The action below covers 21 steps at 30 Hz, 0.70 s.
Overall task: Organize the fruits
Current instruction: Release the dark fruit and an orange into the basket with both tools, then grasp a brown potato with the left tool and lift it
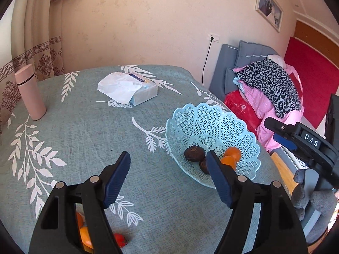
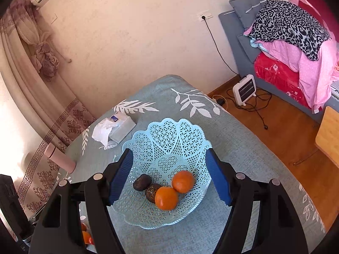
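Blue pads of my left gripper (image 1: 167, 180) stood wide apart and empty, low over the teal tablecloth (image 1: 84, 139), with bare cloth showing between them. My right gripper (image 2: 169, 175) was spread just as wide, holding nothing, and hung above the light blue basket (image 2: 175, 133).

Inside that basket sat 4 pieces: 2 oranges (image 2: 166, 198) touching one another, and 2 dark brown fruits (image 2: 142, 182) packed against them on the left. The oranges looked bright, smooth and round; the dark ones were dull, wrinkled and smaller, and I could not tell what kind they were.

So some of the job looked done, but not all. Down at the near edge of the table, half hidden behind my left finger, loose fruit (image 1: 84, 236) waited on the cloth: at least 2 orange pieces and a small red one (image 1: 119, 240) beside them. How many more lay under the gripper body, I could not say.

My guess was that those stragglers wanted collecting next, and the left side sat closer to them. Farther back stood a pink tumbler (image 1: 30, 92) and a tissue pack (image 1: 131, 90), well apart from the basket.
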{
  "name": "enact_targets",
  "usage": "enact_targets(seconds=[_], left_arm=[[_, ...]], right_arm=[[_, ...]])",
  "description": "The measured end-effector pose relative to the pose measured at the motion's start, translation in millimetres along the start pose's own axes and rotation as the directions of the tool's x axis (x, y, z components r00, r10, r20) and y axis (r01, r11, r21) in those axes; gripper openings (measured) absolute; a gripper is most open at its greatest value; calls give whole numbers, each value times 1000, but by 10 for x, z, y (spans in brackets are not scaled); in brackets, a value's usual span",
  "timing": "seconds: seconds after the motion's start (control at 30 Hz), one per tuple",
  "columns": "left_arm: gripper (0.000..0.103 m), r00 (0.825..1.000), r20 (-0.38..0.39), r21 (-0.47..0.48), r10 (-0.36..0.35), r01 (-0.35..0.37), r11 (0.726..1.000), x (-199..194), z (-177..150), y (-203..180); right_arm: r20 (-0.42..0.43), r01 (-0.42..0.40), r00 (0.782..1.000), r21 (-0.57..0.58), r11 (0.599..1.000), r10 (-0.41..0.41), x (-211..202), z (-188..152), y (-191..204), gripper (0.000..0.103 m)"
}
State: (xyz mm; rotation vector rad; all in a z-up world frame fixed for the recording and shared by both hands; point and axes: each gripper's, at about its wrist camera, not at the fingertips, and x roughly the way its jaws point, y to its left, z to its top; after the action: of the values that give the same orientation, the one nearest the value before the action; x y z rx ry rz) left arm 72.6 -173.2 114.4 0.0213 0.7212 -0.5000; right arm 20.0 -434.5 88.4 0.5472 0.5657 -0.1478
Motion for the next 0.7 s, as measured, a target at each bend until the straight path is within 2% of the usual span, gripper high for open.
enact_targets(seconds=[0.07,0.17,0.33,0.7], left_arm=[[79,999,5,-3,33,-33,999,-83,-14,100],[81,996,8,-12,91,-90,996,-212,-47,255],[86,991,18,-21,131,-130,991,-445,-118,519],[86,979,8,-98,205,-203,974,-679,-321,1037]], right_arm=[[-5,-4,1000,-7,1000,4,8,-13,21,73],[-3,-7,1000,-16,1000,7,-3,-33,59,78],[0,-5,1000,-52,999,5,-9,-79,148,79],[-45,-38,998,-135,990,32,72,-254,399,79]])
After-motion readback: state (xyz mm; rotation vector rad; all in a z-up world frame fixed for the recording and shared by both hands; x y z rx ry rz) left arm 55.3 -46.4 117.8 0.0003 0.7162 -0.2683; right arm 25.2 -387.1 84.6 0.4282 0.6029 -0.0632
